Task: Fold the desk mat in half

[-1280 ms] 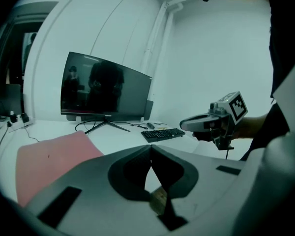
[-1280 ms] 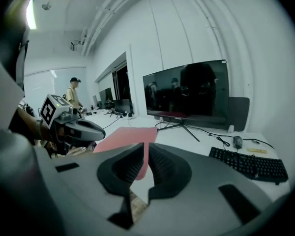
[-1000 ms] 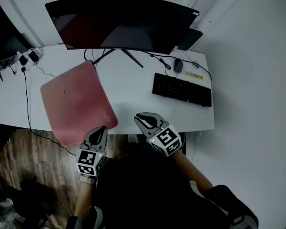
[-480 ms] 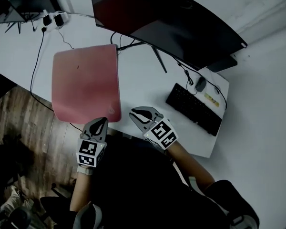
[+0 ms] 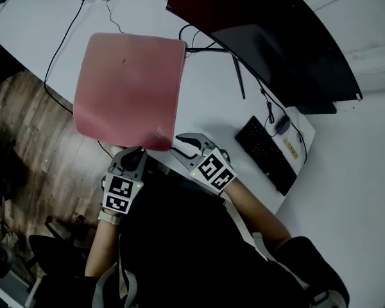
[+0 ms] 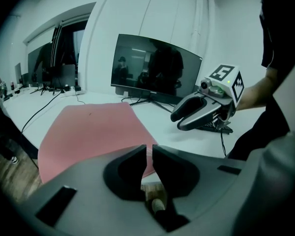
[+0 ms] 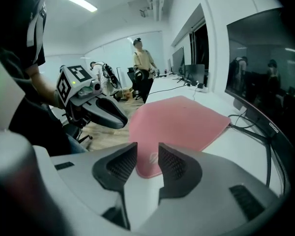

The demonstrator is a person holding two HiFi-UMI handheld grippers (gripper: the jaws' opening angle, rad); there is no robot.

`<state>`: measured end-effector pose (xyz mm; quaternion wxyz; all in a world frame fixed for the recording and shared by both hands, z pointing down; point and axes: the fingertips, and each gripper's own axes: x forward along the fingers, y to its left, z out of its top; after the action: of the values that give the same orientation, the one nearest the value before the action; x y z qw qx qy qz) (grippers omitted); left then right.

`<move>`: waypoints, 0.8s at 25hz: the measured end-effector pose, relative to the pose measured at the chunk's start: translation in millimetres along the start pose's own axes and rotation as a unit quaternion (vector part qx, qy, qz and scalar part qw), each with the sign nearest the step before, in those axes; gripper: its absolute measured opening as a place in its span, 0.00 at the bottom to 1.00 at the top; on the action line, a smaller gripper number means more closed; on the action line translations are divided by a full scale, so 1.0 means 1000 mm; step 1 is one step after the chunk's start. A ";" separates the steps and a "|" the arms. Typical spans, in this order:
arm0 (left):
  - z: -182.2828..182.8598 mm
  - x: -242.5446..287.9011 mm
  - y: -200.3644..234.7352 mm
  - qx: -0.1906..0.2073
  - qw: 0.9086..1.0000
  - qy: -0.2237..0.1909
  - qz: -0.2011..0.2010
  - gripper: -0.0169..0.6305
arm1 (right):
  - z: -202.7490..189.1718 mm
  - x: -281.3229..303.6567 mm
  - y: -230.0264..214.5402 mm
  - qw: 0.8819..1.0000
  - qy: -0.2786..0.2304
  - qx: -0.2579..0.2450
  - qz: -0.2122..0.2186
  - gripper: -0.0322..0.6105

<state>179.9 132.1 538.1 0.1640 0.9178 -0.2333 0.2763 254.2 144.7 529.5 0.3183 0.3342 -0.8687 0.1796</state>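
desk mat (image 5: 129, 88) lay flat and unfolded by the tabletop's (image 5: 202, 114) front edge; it looked thin, soft, light, probably best pinched at its near corners. both empty claws had just been opening: left gripper (image 5: 138, 153) a slit, right gripper (image 5: 176, 144) wider.

The pink mat (image 5: 131, 85) is lying flat on the white desk (image 5: 205, 117), with its near edge hanging over the desk's rim (wood floor (image 5: 25, 127) is showing past it). The left gripper (image 5: 134, 154) is pointing at the mat's near edge. The right gripper (image 5: 180, 144) is hovering just beside the mat's near right corner. Both pairs of jaws have just been opening, with nothing between them. A monitor (image 5: 269, 50) is standing right of the mat, and a keyboard (image 5: 267, 154) is lying farther right.
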 end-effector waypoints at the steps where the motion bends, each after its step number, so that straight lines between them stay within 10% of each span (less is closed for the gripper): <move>1: -0.005 0.000 0.002 -0.004 1.000 0.003 0.000 0.07 | -0.003 0.006 0.002 1.000 0.010 -0.007 0.006 0.25; 20: -0.068 -0.015 0.054 -0.067 0.997 0.031 0.011 0.12 | -0.062 0.093 0.014 0.984 0.144 -0.101 0.038 0.47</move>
<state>111.6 121.0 592.7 0.2291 0.8930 -0.2565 0.2903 218.1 143.4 636.2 0.4650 0.2381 -0.8396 0.1491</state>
